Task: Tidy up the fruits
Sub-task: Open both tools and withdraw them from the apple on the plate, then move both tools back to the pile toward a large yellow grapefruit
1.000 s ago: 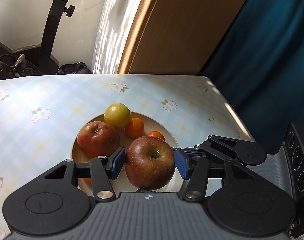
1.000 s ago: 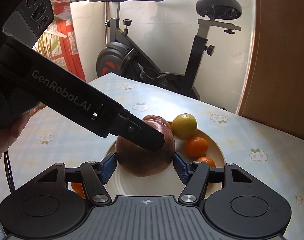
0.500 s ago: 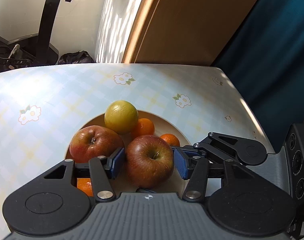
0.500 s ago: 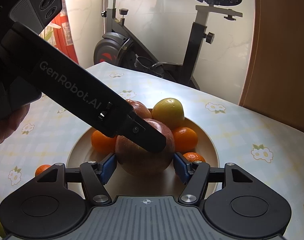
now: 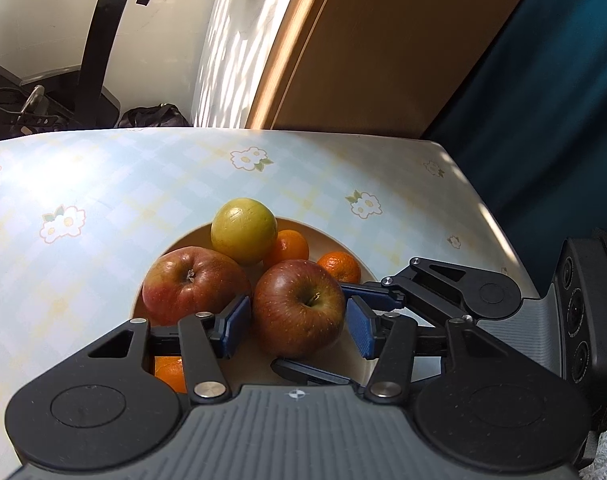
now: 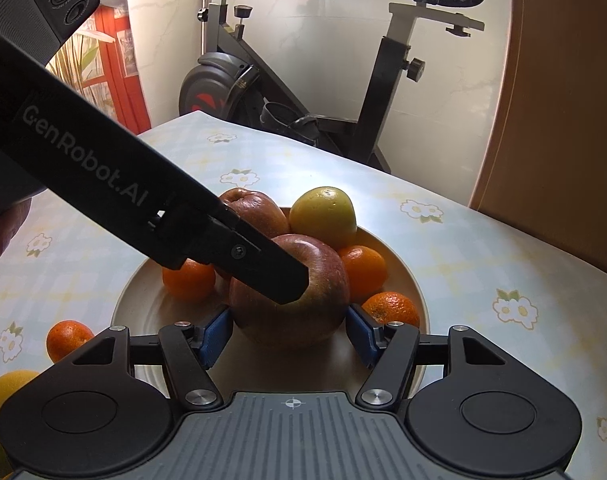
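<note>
floral tablecloth [image 5: 143,184], plate [image 6: 411,276] of fruit, both grippers (left [image 5: 297,322], right [image 6: 289,330]) apart around one apple [image 5: 299,308]

Both black two-finger grippers with blue pads, left [image 5: 297,326] and right [image 6: 289,334], sit low-centre in frame, jaws slightly parted.

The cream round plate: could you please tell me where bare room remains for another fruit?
The cream round plate is bare on its left, between the rim and the orange mandarin, and in front of the dark red apple. The flowered checked tablecloth right of the plate is open. The plate's middle and back are crowded.
</note>
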Available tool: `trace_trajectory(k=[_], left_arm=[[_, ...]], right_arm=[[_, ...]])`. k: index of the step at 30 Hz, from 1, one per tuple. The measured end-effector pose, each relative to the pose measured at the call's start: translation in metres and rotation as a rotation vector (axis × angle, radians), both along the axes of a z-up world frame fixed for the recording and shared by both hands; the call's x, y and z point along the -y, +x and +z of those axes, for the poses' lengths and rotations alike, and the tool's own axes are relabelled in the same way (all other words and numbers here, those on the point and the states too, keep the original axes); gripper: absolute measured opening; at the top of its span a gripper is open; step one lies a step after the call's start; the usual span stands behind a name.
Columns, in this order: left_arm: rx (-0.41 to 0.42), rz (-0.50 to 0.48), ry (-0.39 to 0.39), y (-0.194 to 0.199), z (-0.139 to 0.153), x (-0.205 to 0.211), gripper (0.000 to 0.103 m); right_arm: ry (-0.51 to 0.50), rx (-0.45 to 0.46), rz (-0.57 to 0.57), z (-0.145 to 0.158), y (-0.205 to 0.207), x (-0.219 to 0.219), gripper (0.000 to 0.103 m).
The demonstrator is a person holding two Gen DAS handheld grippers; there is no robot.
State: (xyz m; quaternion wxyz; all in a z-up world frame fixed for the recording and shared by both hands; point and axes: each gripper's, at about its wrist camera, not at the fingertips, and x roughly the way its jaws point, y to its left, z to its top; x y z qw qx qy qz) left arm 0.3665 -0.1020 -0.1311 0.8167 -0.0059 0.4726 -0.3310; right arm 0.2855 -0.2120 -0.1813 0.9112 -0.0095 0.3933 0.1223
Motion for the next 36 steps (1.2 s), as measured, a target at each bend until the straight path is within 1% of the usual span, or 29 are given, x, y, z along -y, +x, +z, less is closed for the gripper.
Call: trace_trajectory(k=[4, 7, 8, 10, 14, 17, 19, 22, 28, 36], left_arm=[[0.015, 0.016, 0.001, -0.003, 0.003, -0.005, 0.056], [0.027, 0.039, 0.001, -0.007, 0.006, -0.01, 0.056], [0.032, 0.045, -0.003, -0.009, 0.009, -0.014, 0.056], [0.041, 0.053, -0.007, -0.012, 0.012, -0.017, 0.056], [0.07, 0.075, -0.009, -0.022, 0.022, -0.026, 0.056], [0.108, 0.104, -0.002, -0.034, 0.031, -0.035, 0.056], [0.134, 0.128, 0.02, -0.043, 0.037, -0.041, 0.057], [0.195, 0.173, 0.064, -0.06, 0.045, -0.053, 0.057], [0.305, 0.25, 0.144, -0.093, 0.053, -0.076, 0.057], [0.359, 0.336, 0.166, -0.131, 0.061, -0.103, 0.057]], right_arm=[[0.003, -0.01, -0.026, 0.001, 0.0, -0.002, 0.059], [0.03, -0.023, -0.045, 0.004, -0.003, 0.0, 0.059], [0.048, -0.018, -0.047, 0.006, -0.005, 0.001, 0.059], [0.067, -0.012, -0.053, 0.012, -0.01, 0.002, 0.064], [0.078, 0.002, -0.063, 0.023, -0.021, 0.0, 0.064], [0.104, 0.013, -0.095, 0.032, -0.033, 0.001, 0.064], [0.126, 0.017, -0.12, 0.037, -0.041, 0.001, 0.064], [0.137, 0.021, -0.161, 0.043, -0.054, -0.001, 0.064], [0.157, 0.03, -0.232, 0.05, -0.078, -0.005, 0.064], [0.207, 0.042, -0.282, 0.055, -0.105, -0.018, 0.064]])
